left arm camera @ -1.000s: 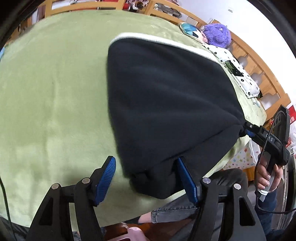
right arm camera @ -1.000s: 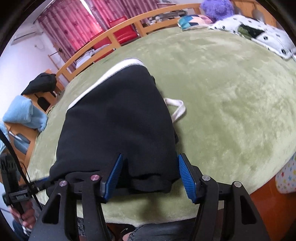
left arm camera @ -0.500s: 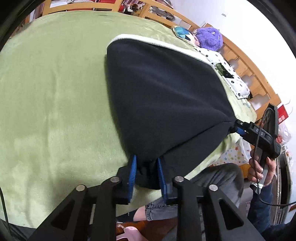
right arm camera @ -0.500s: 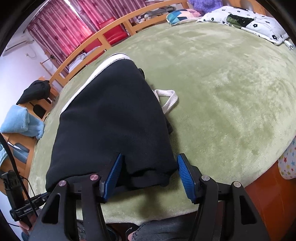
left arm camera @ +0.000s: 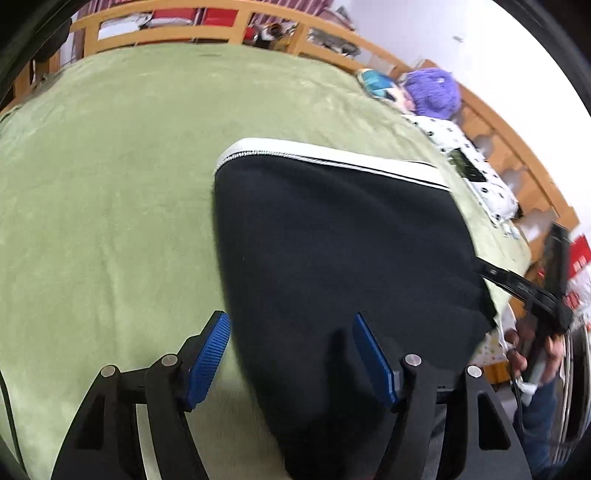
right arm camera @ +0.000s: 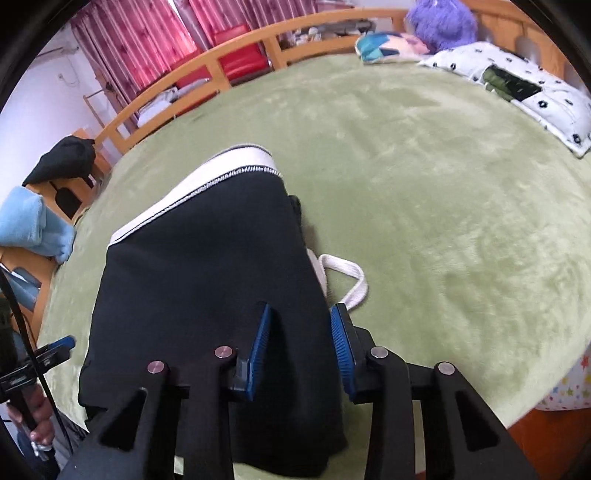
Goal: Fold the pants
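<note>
1. L gripper (left arm camera: 291, 354): jaws spread wide, holding nothing. Left pad over bare green blanket (left arm camera: 110, 184), right pad over the near-left corner of the pants (left arm camera: 332, 251). Judged: straddling the cloth edge w/o a clamp, so either about to pinch or just off it; can't say which.
2. Pants: black, folded to a rough rectangle, lying flat approx mid-bed on the blanket. White waistband (left arm camera: 332, 155) on the far edge, near edge twd the person. Judged: laid flat so corners are reachable from the near side for another fold.
3. R gripper (right arm camera: 301, 347): jaws part-closed, both pads straddling the near-right edge of the pants (right arm camera: 192, 288). Cloth fills the gap, but whether pads actually press it — can't tell. Judged: a corner grip to lift and carry that side over.
4. White drawstring (right arm camera: 345, 277) loops out onto the blanket just beside the right edge of pants, near the right pad; risk of it trailing out of the fold.
5. Far right: spotted pillow (right arm camera: 535, 96), purple plush (right arm camera: 439, 22) at bed end, well apart from pants.
6. Writing: none legible on pants or grippers; motion blur in L view.
</note>
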